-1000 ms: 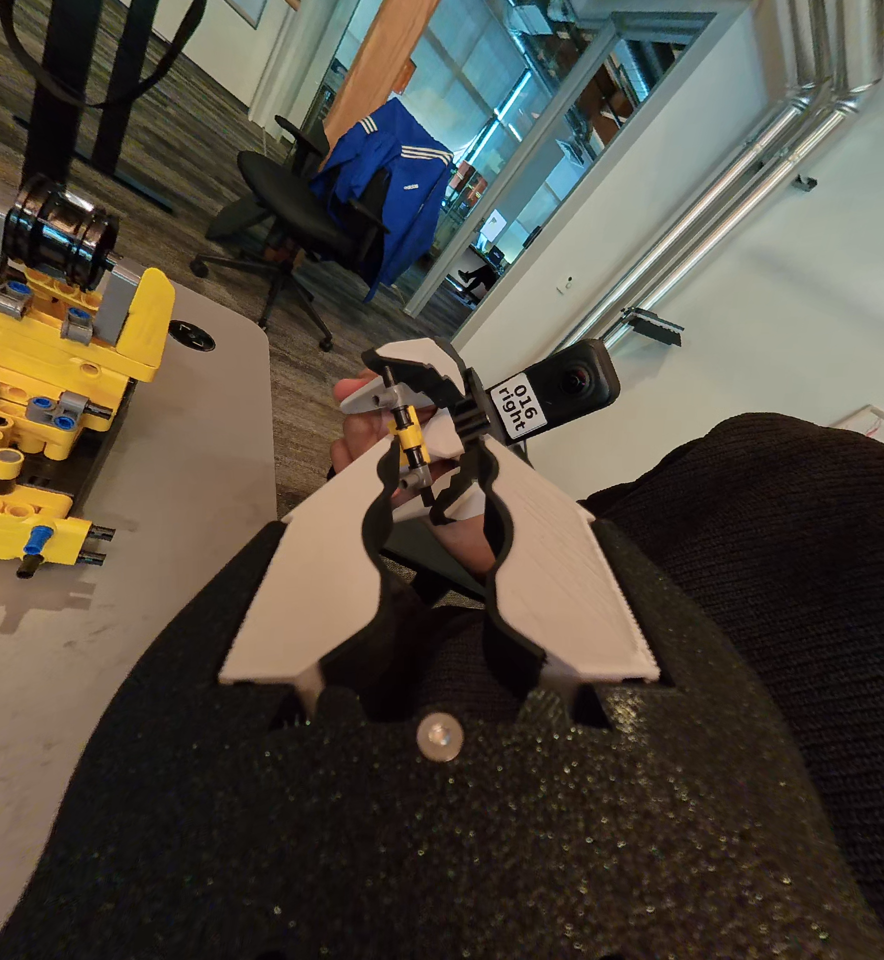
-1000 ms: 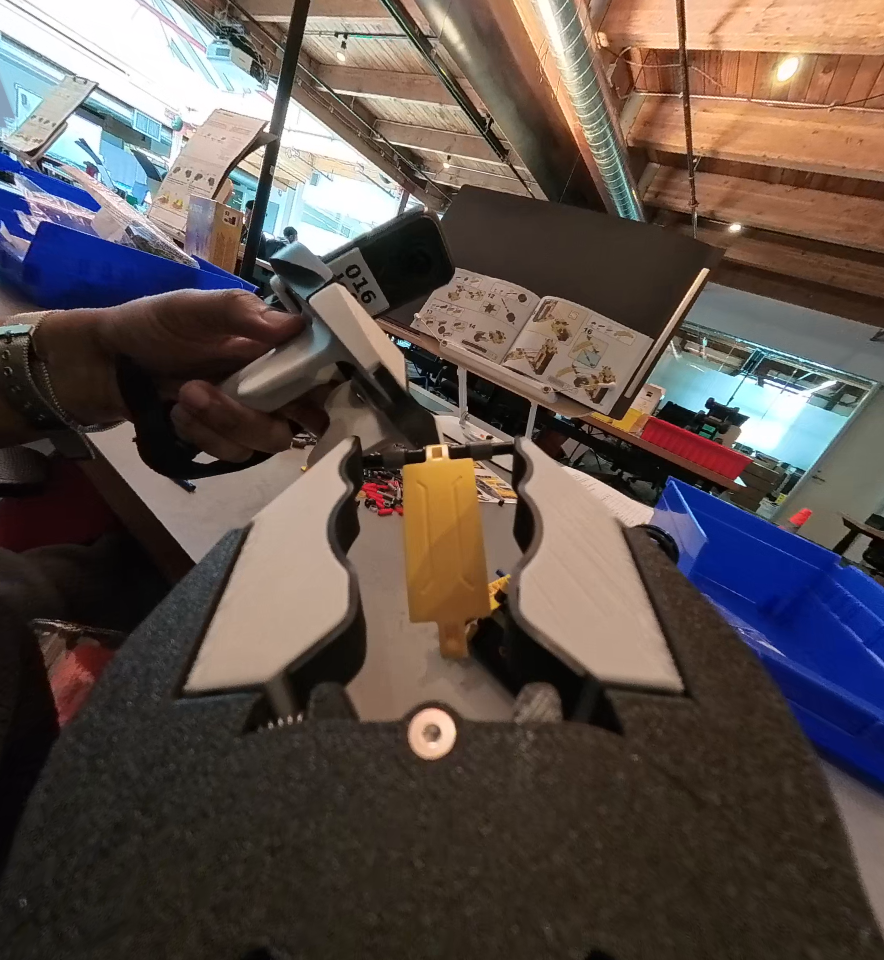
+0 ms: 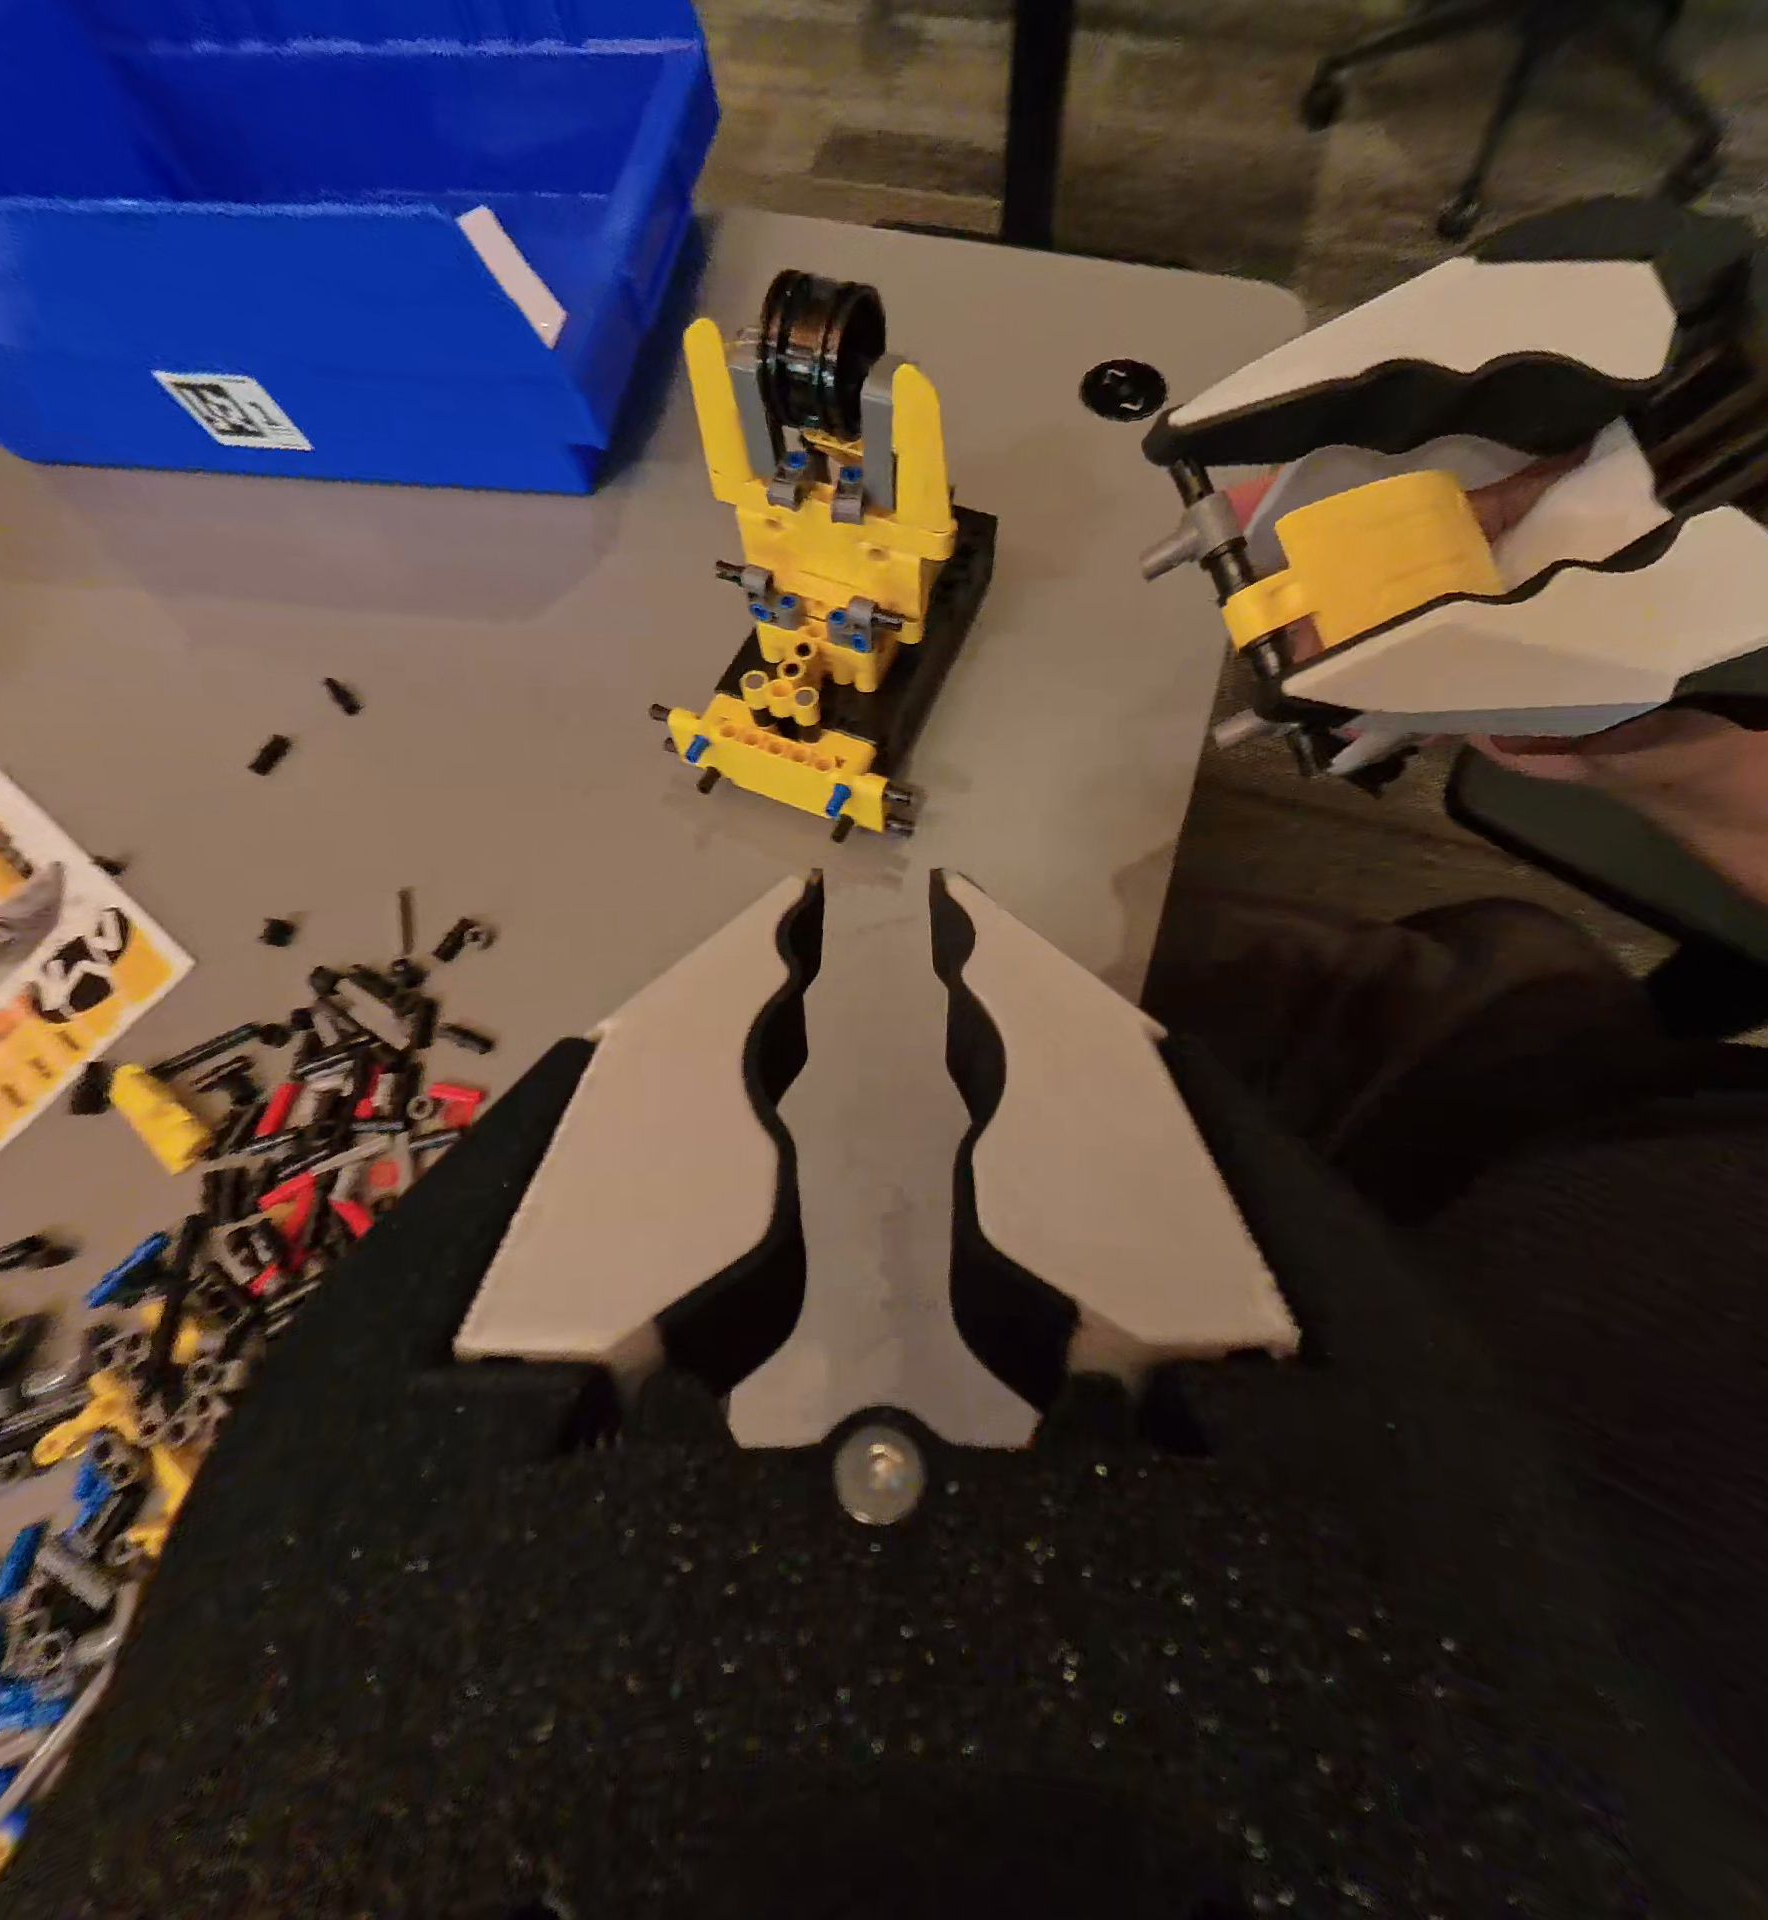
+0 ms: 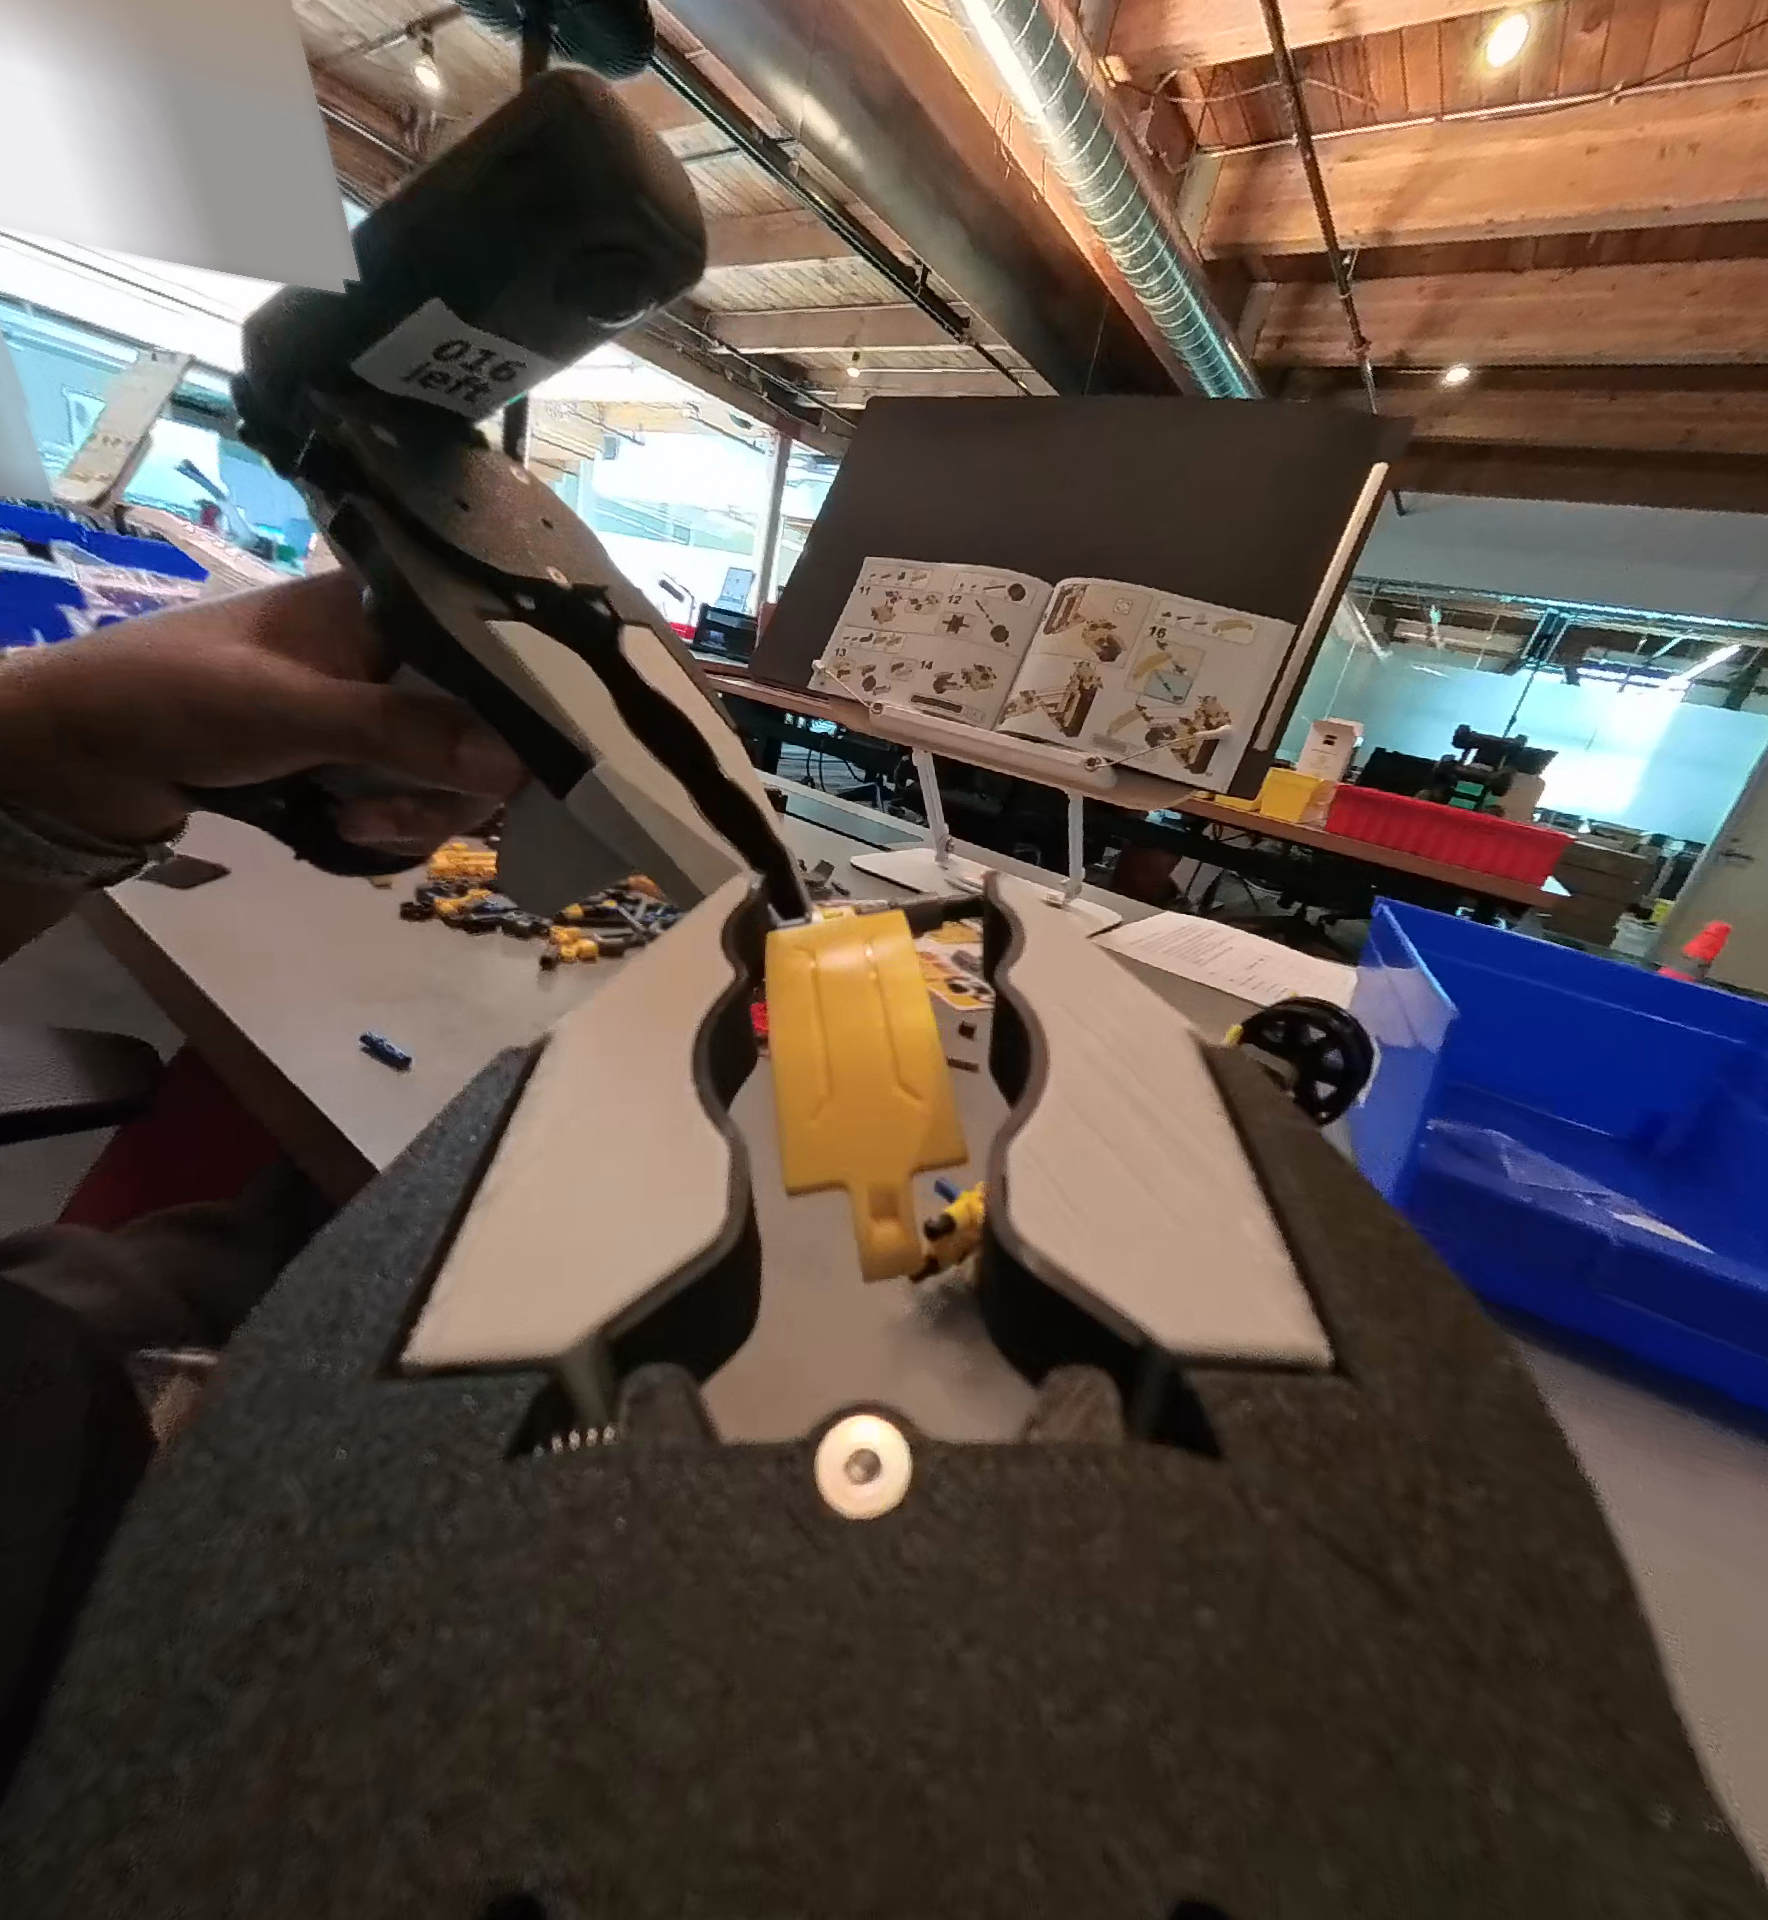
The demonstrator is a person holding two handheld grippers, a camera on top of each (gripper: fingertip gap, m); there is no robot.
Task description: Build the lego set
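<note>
Left tool [image 3: 875,883] hangs released and empty over the bench [image 3: 444,644], its two fingers apart, with only bare surface between them. Just ahead of its tips stands the yellow model [image 3: 818,561], upright on a black base, with a black wheel [image 3: 818,353] sitting on top. To the left of this tool lies a pile of loose parts [image 3: 267,1132], and farther ahead on the left is a blue bin [image 3: 340,260].

To the right, off the bench edge and in the air, the right tool [image 3: 1218,566] is clenched on a yellow panel [image 3: 1379,561]. From its own camera the panel [image 4: 859,1060] lies between the fingers, which stay rather wide. The grip seems to be only on the ends of a thin black axle [image 3: 1223,551] that passes through the panel.

I think this grip is the weak point. The panel may swing around the axle, or the axle may slide out of the tips, and then the piece would fall to the floor, not onto the bench. Another risk is the model: it is tall and narrow, so a push from the empty tool's fingers could tip it over or knock the wheel off. In the right camera the two tools look very close together, but I cannot tell if they touch; a bump there could loosen the panel.
</note>
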